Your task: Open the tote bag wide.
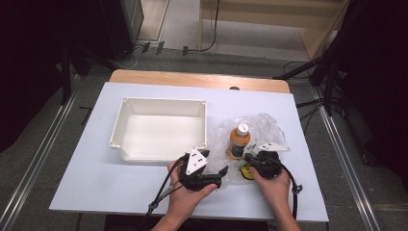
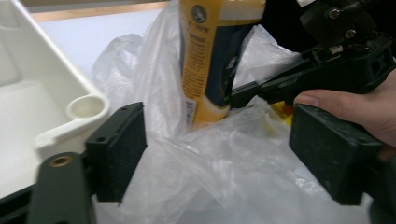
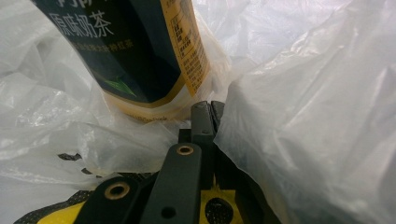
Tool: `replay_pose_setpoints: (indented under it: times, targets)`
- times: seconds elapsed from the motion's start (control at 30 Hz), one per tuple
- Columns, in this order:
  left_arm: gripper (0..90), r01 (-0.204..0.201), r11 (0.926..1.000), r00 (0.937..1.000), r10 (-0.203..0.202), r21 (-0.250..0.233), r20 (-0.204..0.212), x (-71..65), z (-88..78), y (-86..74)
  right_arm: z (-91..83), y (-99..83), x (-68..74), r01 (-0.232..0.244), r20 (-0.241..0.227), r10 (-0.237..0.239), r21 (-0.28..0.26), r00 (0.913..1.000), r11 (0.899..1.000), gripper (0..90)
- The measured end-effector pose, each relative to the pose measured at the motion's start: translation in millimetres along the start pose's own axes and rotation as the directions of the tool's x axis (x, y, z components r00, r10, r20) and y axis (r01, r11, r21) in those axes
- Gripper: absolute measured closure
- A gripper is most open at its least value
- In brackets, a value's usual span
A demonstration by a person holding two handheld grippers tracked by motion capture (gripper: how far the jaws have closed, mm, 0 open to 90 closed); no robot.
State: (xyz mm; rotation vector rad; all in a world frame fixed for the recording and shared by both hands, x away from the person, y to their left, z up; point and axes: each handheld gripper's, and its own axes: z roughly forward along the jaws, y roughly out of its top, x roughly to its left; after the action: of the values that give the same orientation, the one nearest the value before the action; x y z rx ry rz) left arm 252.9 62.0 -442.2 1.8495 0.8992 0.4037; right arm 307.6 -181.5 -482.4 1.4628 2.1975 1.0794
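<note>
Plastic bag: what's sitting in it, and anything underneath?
An upright orange bottle stands in the clear plastic bag. Something yellow shows at the bag's near edge by the right gripper; crumpled film hides the rest.

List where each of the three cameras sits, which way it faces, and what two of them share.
High view: above the person's side, looking forward and down on the table; both forearms, left gripper and right gripper show.
Left gripper view: rides the left gripper, jaws apart, facing the plastic bag, bottle and white bin.
Right gripper view: rides the right gripper, shut on the plastic bag, beside the bottle.
Shared: bottle and bag.
</note>
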Motion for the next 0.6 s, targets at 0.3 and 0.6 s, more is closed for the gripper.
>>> replay_pose_setpoints:
  times: [0.3,0.6]
  targets:
    - [27.0,-0.048,0.9839,0.9973,0.057,0.172,-0.047,2.3,30.3,-17.8,-0.6,0.0,0.2,-0.006,0.001,0.006,-0.005,1.0,1.0,86.4]
    - [48.5,-0.027,0.9827,0.9954,0.043,0.183,-0.086,3.0,32.2,-22.0,-24.3,8.2,-1.8,-0.028,0.049,0.037,-0.173,0.9981,0.984,72.9]
